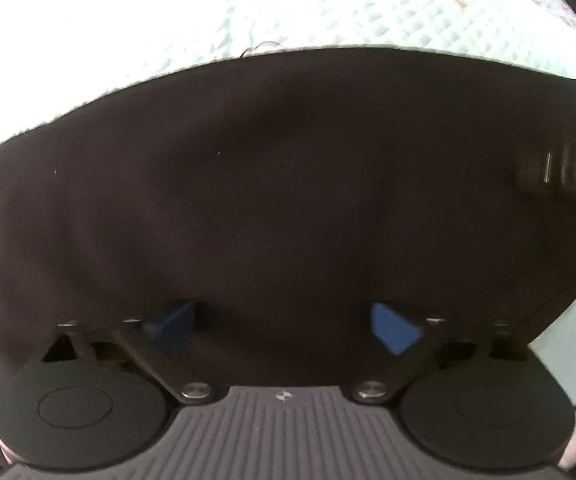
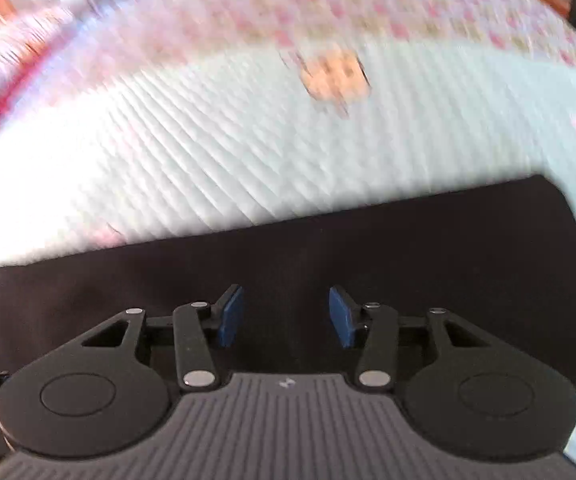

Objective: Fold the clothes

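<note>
A black garment [image 1: 288,180] lies spread flat on a pale mint quilted bedspread [image 1: 248,12]. In the left wrist view it fills most of the picture, with a straight far edge. My left gripper [image 1: 286,324] points down over it, its blue pads [image 1: 393,328] set wide apart and nothing pinched between them. In the right wrist view the same black garment [image 2: 407,248] covers the lower half, its corner at the right. My right gripper [image 2: 286,312] hangs over the cloth near its far edge, open, blue pads [image 2: 341,316] apart and empty.
The bedspread [image 2: 248,140] stretches beyond the garment, with a floral patterned border [image 2: 367,0] and an orange patch [image 2: 333,74] further off. A ribbed dark part [image 1: 563,168] shows blurred at the right edge of the left wrist view. Dark furniture stands past the bed's far right corner.
</note>
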A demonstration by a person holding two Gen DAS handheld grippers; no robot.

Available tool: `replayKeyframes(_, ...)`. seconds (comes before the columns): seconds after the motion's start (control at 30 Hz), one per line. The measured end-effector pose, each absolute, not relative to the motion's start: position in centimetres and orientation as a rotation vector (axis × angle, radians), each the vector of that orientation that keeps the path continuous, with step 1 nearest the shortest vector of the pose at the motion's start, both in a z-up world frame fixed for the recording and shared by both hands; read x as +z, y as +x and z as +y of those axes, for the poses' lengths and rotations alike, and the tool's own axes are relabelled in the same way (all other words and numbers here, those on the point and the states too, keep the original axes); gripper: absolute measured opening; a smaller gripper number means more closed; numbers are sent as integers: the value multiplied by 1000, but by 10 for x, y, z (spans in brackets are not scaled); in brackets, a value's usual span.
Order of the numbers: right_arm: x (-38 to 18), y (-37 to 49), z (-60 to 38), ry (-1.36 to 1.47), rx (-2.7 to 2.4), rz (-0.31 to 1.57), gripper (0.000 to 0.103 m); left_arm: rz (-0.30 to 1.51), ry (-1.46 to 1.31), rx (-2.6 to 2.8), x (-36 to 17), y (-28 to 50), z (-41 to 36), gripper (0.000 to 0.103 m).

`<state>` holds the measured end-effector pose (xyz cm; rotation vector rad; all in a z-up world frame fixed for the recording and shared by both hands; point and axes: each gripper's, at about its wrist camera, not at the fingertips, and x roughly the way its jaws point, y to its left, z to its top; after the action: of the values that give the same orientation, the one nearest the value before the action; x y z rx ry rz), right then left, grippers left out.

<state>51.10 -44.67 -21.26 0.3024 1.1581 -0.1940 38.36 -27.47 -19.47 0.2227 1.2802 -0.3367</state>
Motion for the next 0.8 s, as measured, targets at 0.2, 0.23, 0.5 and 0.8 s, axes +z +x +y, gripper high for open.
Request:
replayKeyframes(0.2, -209, 440, -416, 313, -142, 1196, 52, 1246, 227, -347, -197, 374, -268, 103)
replayKeyframes(0.23, -201, 438, -400, 328, -148, 1193, 52, 1247, 229, -348, -197, 375, -267, 103)
replayKeyframes(0.5, -212, 504, -423, 318, -212, 1089, 65, 1239, 227, -341, -199, 367, -260, 103)
replayKeyframes(0.8, -208, 450, -379, 237, -211, 1142, 43, 1252, 225, -344, -201, 361, -251, 103)
